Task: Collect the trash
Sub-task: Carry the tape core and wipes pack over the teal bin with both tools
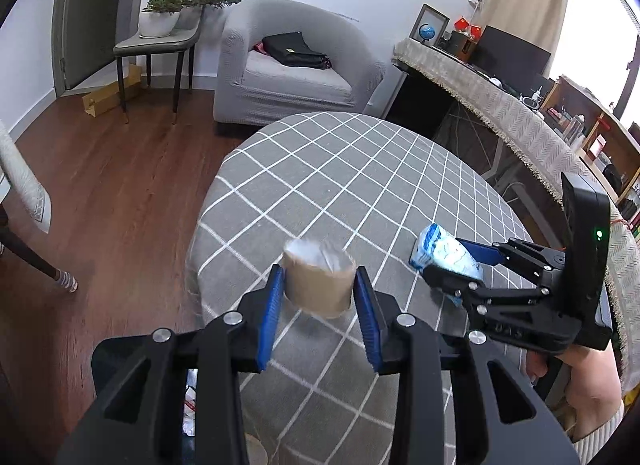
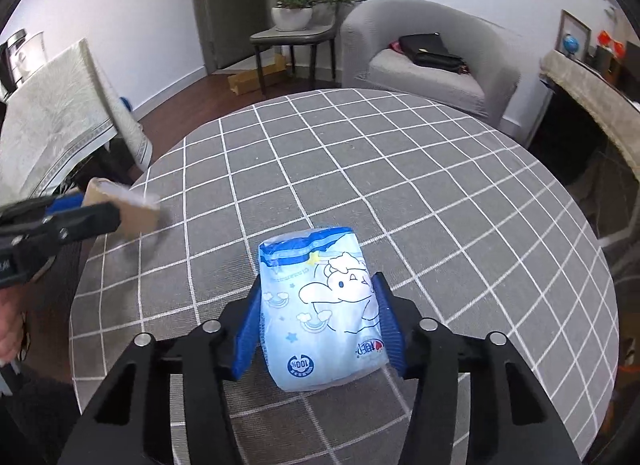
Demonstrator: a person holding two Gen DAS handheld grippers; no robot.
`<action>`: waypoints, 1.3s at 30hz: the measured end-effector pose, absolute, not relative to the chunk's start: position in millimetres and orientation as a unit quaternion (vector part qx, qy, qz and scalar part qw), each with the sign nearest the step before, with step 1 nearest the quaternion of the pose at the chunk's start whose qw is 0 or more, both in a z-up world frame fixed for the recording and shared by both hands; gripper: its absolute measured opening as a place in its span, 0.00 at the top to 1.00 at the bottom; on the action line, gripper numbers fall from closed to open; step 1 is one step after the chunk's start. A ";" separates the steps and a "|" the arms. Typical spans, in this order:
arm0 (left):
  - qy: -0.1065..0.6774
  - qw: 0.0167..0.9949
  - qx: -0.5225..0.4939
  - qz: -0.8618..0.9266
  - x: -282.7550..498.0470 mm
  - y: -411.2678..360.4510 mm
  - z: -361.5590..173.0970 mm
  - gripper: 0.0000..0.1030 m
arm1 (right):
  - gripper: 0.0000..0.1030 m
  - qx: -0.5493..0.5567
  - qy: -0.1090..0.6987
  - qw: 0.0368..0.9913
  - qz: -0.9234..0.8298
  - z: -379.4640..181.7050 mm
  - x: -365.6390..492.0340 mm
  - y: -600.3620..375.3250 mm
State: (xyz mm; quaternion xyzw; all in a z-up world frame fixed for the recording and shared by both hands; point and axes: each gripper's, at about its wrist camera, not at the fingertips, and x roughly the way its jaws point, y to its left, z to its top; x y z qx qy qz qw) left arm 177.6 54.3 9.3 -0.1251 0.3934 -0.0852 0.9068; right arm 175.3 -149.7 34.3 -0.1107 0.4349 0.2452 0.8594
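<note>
The left claw [image 1: 318,287] is closing its blue pads on a brown paper cup [image 1: 319,285] stuffed with crumpled white paper, holding it lifted over the near-left edge of the surface [image 1: 360,169] — the cup is blurring in both views, so it is apparently moving. The right claw [image 2: 316,305] is gripping a light-blue tissue pack [image 2: 324,309] printed with a cartoon sheep, its pads pressing the pack's two sides above the near edge of the grey checked tablecloth.

Several things could go wrong from here. The cup is thin paper, so a hard squeeze is likely crushing its wall, while a loose one is letting it tilt and spill its white filling onto the wooden floor [image 1: 120,169]. The tissue pack is soft and slick — it is probably able to slide out forwards, since most of it is sticking out beyond the pads. The two claws are working near each other, so a careless swing risks a collision. No bin is clearly showing; something white is lying below the left claw, too hidden to identify.
</note>
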 end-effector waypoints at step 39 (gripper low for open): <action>0.412 0.903 -0.113 0.038 77.2 196.2 -25.5 0.66 | 0.55 -0.086 0.400 0.834 0.370 61.0 98.8 6.9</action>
